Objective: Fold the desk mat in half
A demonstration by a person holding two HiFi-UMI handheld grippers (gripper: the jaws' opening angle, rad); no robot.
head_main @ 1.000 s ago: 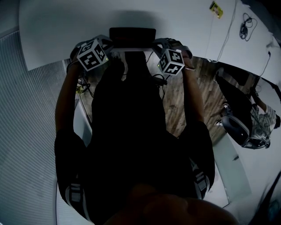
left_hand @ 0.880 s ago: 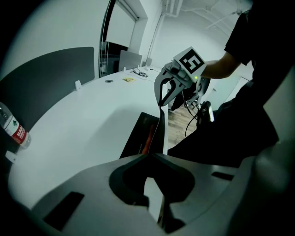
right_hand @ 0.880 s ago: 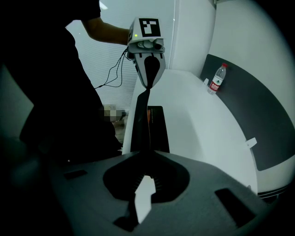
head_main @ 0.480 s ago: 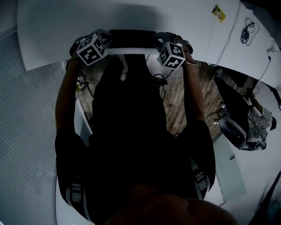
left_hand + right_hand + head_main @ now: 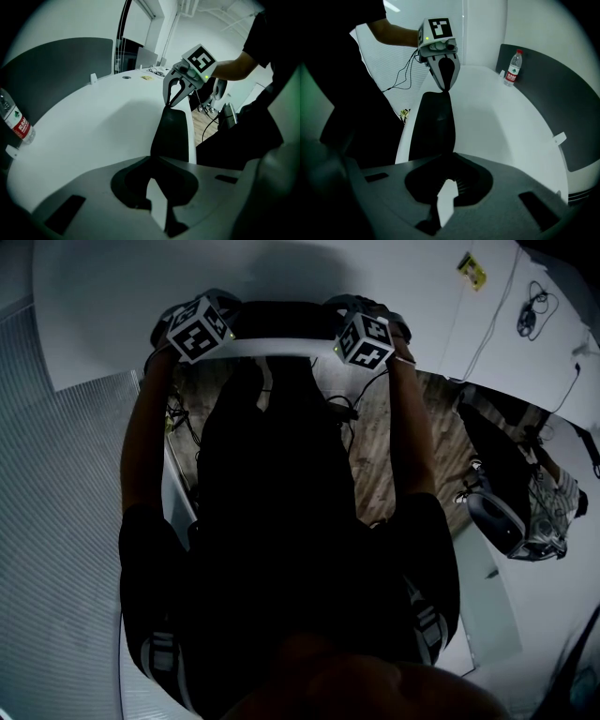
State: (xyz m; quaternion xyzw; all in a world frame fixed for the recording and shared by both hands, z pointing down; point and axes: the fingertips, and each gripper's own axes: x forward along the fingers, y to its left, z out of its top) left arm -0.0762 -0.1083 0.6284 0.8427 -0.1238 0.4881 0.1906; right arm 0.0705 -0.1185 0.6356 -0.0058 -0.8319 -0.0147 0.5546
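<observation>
Desk mat [image 5: 281, 317], dark and thin, hangs stretched as a band between the two tools, right along the near edge of the white counter [image 5: 141, 296]; I cannot tell whether it touches the top. The left hand-held gripper [image 5: 446, 86] is clenched on one end of the mat, jaws pinched together on the sheet. The right hand-held gripper [image 5: 170, 101] grips the other end the same way, and both point steeply downward from the person's outstretched arms. Beyond them the counter spreads out pale and curved. On its far side a water bottle [image 5: 513, 68] with a red label stands upright just beside a dark panel [image 5: 553, 93]. Off to the right a small yellow item [image 5: 466, 266] lies near some cables [image 5: 530, 298].
</observation>
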